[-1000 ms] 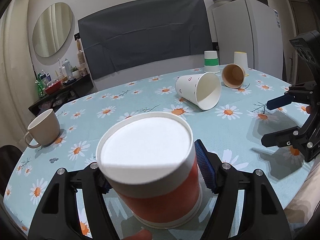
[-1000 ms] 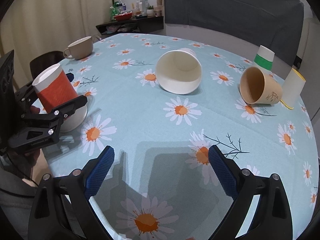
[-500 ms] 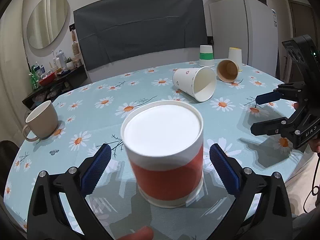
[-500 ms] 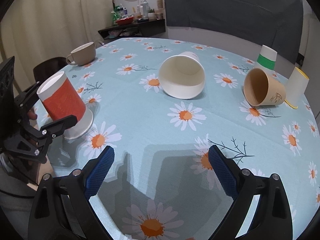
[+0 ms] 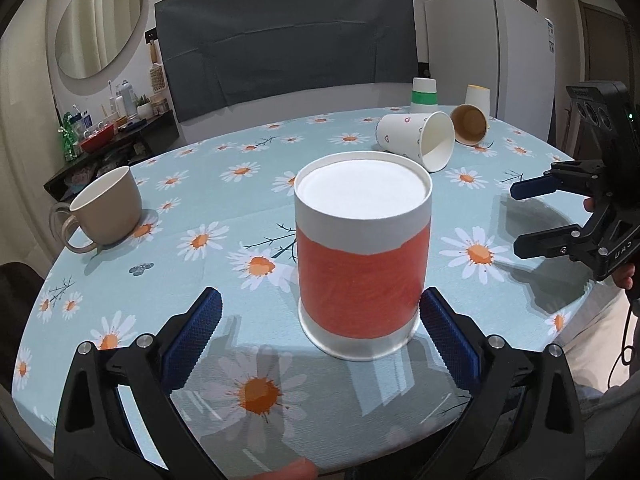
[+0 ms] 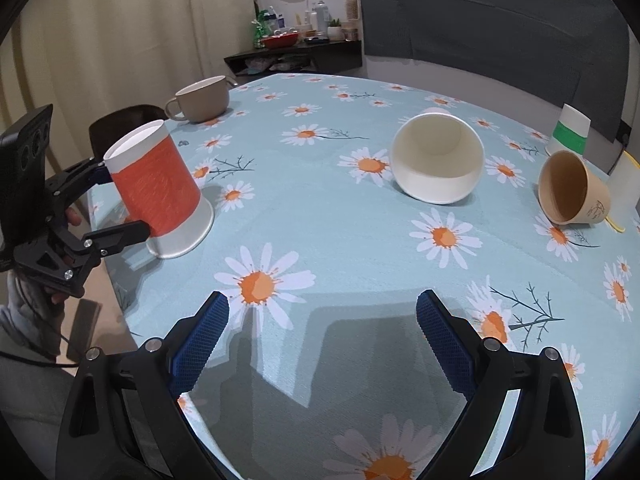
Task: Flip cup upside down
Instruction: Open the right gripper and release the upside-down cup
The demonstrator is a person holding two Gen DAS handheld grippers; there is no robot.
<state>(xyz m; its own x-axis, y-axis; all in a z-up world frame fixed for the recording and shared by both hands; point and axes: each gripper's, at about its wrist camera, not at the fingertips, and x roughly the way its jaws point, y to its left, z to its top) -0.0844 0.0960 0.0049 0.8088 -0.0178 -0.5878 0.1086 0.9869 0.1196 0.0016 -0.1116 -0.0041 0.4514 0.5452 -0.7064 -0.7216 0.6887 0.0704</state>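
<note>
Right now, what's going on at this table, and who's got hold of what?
The red cup stands upside down, mouth on the daisy tablecloth, near the table's edge. The left gripper is open around it, gripping nothing. The right gripper hangs open over bare cloth, empty. Farther off, a white cup and a brown cup lie on their sides, and a beige mug stands upright.

Round table (image 6: 360, 240) has a light blue daisy tablecloth (image 5: 224, 208) on it. 1 orange cup (image 5: 362, 260) sits upside down near the edge, a beige mug (image 5: 108, 208) stands upright, 2 paper cups (image 6: 436, 160) lie on their sides, and 2 more (image 5: 424, 92) stand upside down at the back.
</note>
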